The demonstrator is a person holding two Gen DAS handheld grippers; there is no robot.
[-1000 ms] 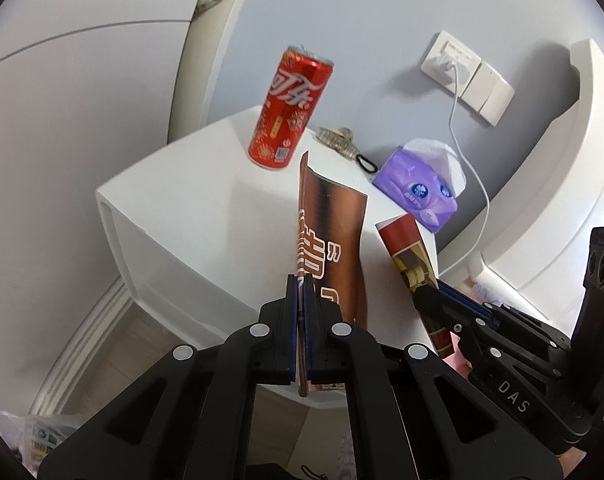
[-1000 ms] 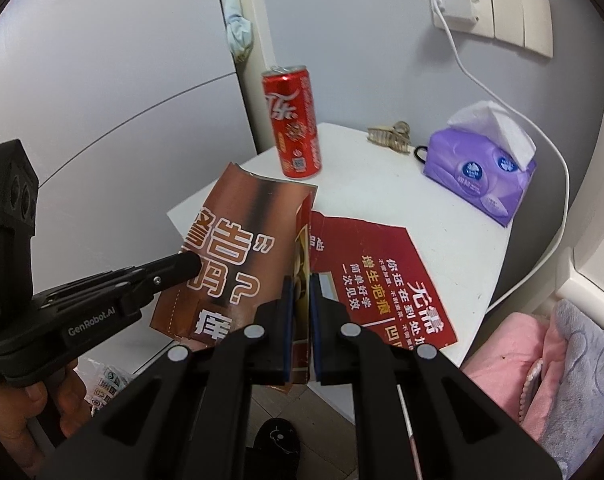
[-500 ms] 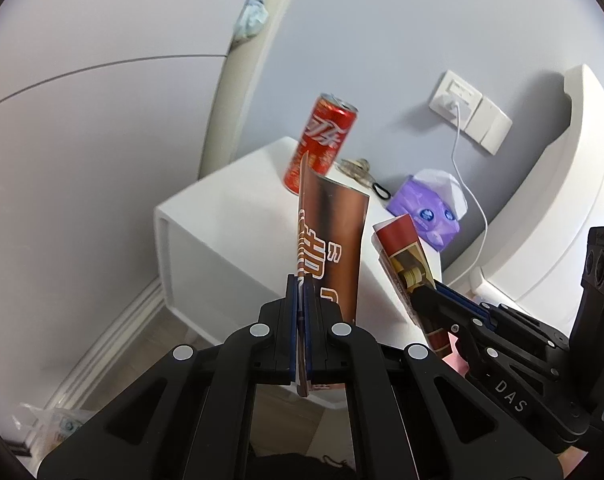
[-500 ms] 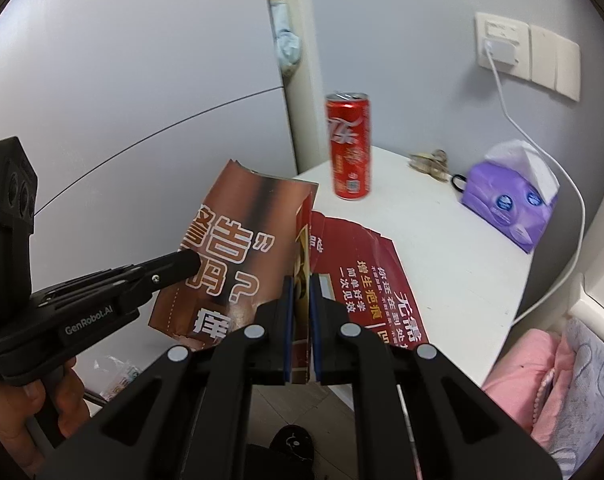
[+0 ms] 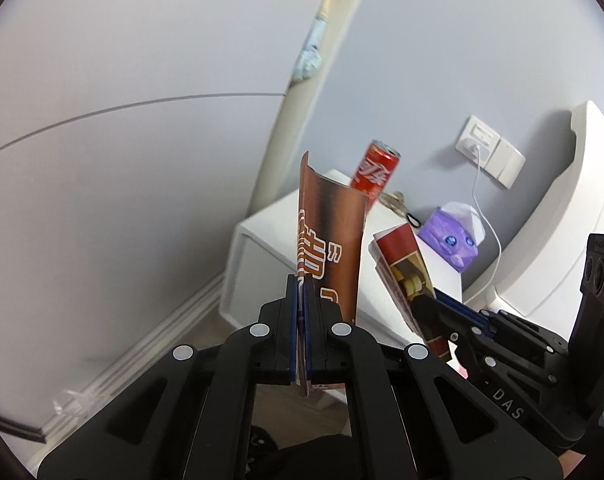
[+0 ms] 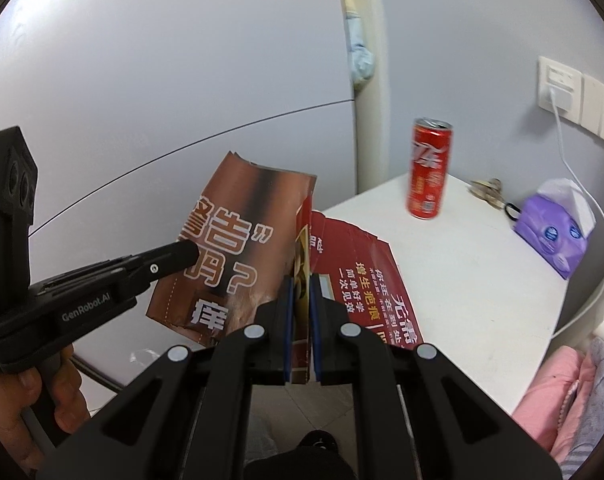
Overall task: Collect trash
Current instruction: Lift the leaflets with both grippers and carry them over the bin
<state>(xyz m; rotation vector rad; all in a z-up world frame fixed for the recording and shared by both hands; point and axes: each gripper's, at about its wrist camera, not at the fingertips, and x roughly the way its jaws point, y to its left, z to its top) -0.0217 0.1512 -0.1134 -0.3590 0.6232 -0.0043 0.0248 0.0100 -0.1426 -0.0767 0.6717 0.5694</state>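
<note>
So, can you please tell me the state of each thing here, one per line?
Left gripper: shut on the brown flyer.
Right gripper: shut on the red flyer.
Brown flyer: held up, curled.
Red flyer: held, creased.
Soda can: upright, opened, on the white table.
Tissue pack: open, tissue sticking out.
Wall socket: charger plugged in.

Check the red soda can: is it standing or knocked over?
Standing. The red soda can sits upright on the white table, open top up, apart from the tissue pack.
</note>
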